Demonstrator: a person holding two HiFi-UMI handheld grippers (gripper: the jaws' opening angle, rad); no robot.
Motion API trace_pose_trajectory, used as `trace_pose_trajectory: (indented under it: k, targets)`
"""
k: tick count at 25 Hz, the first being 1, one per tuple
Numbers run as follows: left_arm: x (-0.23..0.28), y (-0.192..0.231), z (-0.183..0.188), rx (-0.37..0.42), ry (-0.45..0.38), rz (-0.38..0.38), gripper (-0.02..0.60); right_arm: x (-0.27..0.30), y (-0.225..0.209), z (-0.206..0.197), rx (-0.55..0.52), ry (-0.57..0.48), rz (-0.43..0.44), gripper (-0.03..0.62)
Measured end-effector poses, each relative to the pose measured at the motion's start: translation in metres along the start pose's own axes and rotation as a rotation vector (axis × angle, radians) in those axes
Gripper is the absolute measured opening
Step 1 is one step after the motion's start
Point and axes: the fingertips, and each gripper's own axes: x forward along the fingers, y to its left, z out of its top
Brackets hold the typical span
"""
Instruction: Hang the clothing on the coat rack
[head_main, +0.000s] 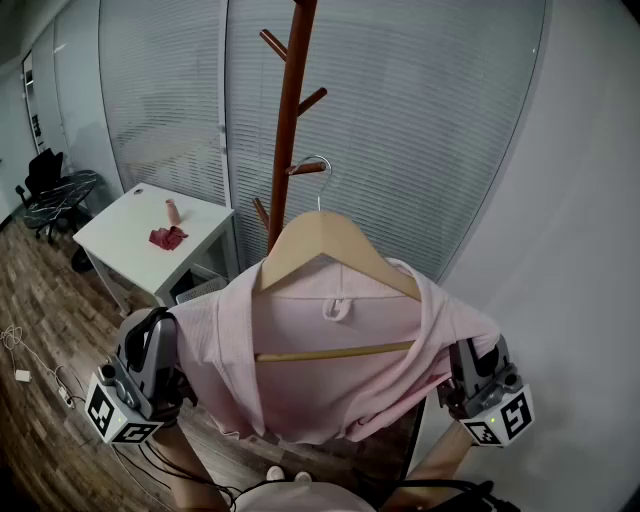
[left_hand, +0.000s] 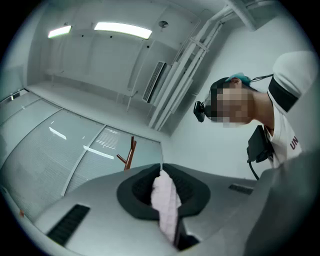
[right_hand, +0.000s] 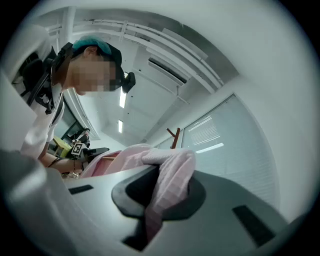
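At 8 and 4 o'clock my left gripper (head_main: 166, 334) and right gripper (head_main: 463, 354) pinch the shirt's (head_main: 320, 370) side edges. It drapes a hanger (head_main: 335, 240), hook (head_main: 320, 163) beside a peg (head_main: 301, 169) of the rack (head_main: 292, 90) at 12. Wall (head_main: 585, 250) close at 3; open floor (head_main: 40, 310) at 9.

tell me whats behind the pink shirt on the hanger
The wooden coat rack stands behind the pink shirt, blinds beyond it. The shirt covers the rack's lower pole and base.

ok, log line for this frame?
left gripper: shut on shirt | right gripper: shut on shirt | hanger hook: by coat rack peg, contact unclear
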Motion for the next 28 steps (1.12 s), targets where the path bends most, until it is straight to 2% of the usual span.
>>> trace_pose_trajectory:
  k: [17,28]
  targets:
    - [-0.005,0.004,0.004,-0.007,0.008,0.004,0.026,0.004,0.006,0.003,-0.008,0.013,0.002,0.029]
    - [-0.004,0.017,0.001,-0.036,0.004,-0.030,0.027,0.006,0.013,0.001,-0.020,0.021,-0.041,0.029]
